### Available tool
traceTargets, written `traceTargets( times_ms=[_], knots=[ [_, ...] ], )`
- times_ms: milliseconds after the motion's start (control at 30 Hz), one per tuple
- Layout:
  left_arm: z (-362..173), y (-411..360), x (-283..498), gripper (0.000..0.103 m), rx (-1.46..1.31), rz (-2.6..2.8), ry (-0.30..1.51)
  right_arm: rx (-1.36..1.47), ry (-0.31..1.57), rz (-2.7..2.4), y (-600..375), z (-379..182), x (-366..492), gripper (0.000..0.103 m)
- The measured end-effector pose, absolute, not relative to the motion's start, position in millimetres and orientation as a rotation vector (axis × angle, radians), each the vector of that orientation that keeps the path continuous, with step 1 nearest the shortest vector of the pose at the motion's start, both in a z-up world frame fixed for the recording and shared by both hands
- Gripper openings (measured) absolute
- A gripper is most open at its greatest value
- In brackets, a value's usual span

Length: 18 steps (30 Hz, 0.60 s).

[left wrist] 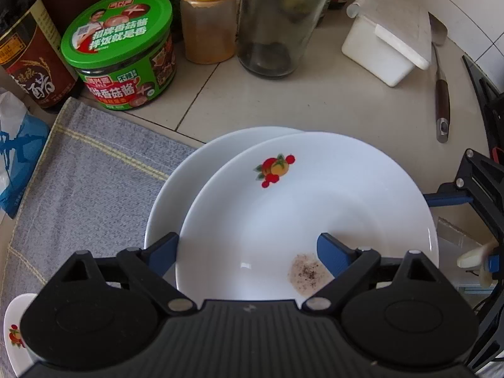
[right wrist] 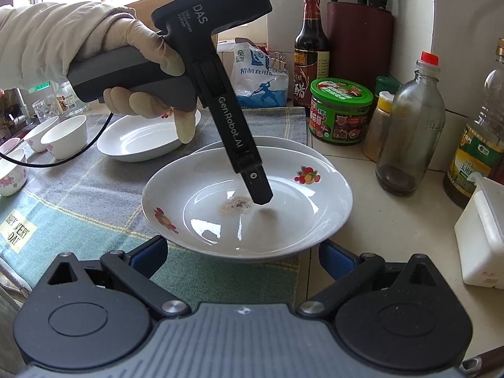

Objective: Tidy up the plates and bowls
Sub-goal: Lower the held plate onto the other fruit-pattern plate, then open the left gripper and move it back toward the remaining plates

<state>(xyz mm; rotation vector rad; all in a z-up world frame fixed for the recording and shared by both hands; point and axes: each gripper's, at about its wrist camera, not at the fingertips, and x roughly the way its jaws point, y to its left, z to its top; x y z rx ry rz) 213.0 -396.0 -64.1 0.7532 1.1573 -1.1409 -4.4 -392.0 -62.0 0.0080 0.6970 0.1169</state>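
Two white plates are stacked at the edge of the grey cloth (left wrist: 94, 182). The top plate (left wrist: 315, 195) (right wrist: 302, 211) has fruit prints and a brown stain; the lower plate (left wrist: 176, 195) peeks out behind it. My left gripper (left wrist: 249, 255) points steeply down with its jaws wide: one finger (left wrist: 334, 258) stands inside the top plate, the other (left wrist: 163, 252) outside its rim, and neither pad presses on it. My right gripper (right wrist: 242, 255) is open at the plate's near rim, apart from it. A third plate (right wrist: 141, 141) and several small bowls (right wrist: 66, 135) sit on the cloth.
A green-lidded jar (left wrist: 123, 53), a yellow-capped spice jar (left wrist: 208, 19), a glass bottle (left wrist: 277, 22), a vinegar bottle (left wrist: 34, 60) and an oil bottle (right wrist: 482, 138) line the back. A white lidded box (left wrist: 390, 34) and a utensil handle (left wrist: 441, 100) lie on the right. A gloved hand (right wrist: 141, 63) holds the left gripper.
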Motion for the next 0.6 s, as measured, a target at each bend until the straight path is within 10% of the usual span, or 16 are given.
traceTargets(
  times_ms=[600],
  knots=[
    [-39, -363, 199, 0.093, 0.651, -1.152, 1.038, 0.003, 0.694, 0.102, -389, -64, 1, 0.103]
  ],
)
